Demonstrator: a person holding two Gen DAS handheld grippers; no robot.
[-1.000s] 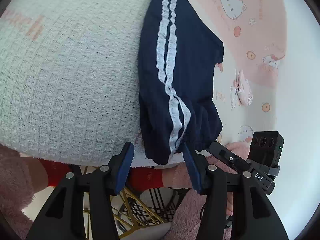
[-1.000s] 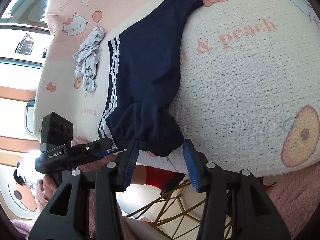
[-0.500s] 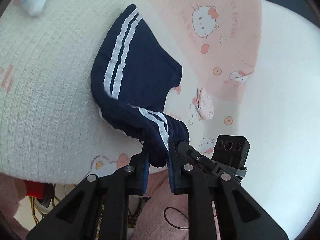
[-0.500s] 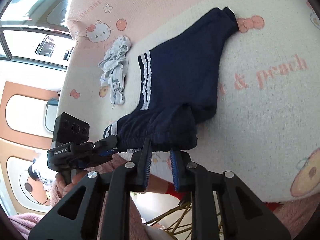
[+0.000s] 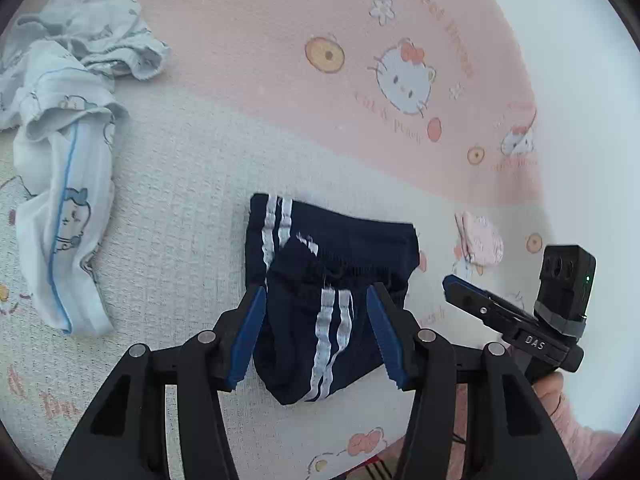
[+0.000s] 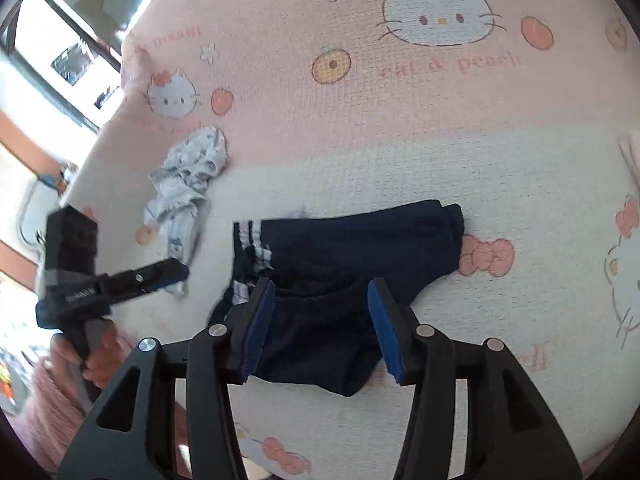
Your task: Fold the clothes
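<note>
Navy trousers (image 5: 348,248) with white side stripes lie folded over on themselves on the blanket, and they also show in the right wrist view (image 6: 360,240). My left gripper (image 5: 316,296) hovers over the striped end of the fold. Its jaws are opening, and the cloth lies between the blue pads without being pressed. My right gripper (image 6: 320,286) stands over the other end of the same fold. Its jaws are opening too, with the cloth loose between them. Each gripper shows at the edge of the other's view: the right gripper (image 5: 460,286) and the left gripper (image 6: 176,272).
A crumpled pale blue and white garment (image 5: 68,160) lies to the left of the trousers, also seen from the right wrist (image 6: 188,184). The pink and cream cartoon-cat blanket (image 5: 180,184) covers the surface. A window (image 6: 60,40) is at the far left. A hand in a pink sleeve (image 6: 92,356) holds the left gripper.
Both grippers closed on the trousers' lower end at the blanket's edge, carried it up and over the rest, and have now opened, leaving the trousers folded in half.
</note>
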